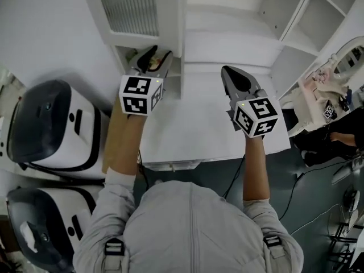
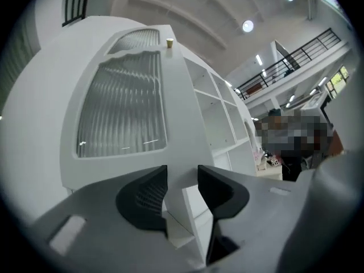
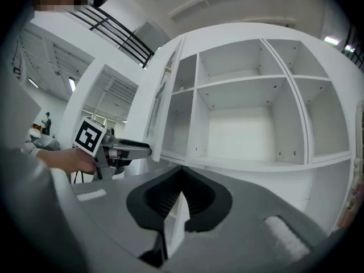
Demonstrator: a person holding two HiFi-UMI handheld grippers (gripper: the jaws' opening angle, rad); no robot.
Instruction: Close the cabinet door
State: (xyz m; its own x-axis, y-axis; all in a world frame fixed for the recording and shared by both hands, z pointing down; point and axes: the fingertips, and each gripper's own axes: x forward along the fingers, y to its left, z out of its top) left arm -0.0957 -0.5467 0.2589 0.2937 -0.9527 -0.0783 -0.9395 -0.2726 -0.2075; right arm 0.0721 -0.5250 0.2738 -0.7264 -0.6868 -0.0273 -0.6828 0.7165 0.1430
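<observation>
- Cabinet door [image 1: 129,9] stands open, swung out to the left of the white cabinet [image 1: 227,36], and its ribbed glass panel [image 2: 124,108] fills much of the left gripper view.
- In the right gripper view the door [image 3: 161,98] shows nearly edge-on at the left side of the cabinet [image 3: 256,95], whose open compartments lie bare behind it.
- Left gripper [image 1: 160,54] is held up at the lower frame of the door, near its free edge.
- Seen along its own jaws, the left gripper [image 2: 182,186] has them spread apart. The door's white edge shows in the gap, and neither pad presses on it.
- Whether a jaw touches the door cannot be told.
- Right gripper [image 1: 226,70] is out in front of the cabinet, well to the right of the door and apart from it.
- Its jaws [image 3: 181,172] are brought together, the tips meeting.
- From the right gripper view, the left gripper [image 3: 147,148] reaches in level from the left, its tips just at the door's bottom corner, with a hand [image 3: 68,161] behind it.
- A small cup [image 2: 169,42] sits on top of the cabinet.
- Two black-and-white machines [image 1: 54,124] stand at the person's left in the head view.
</observation>
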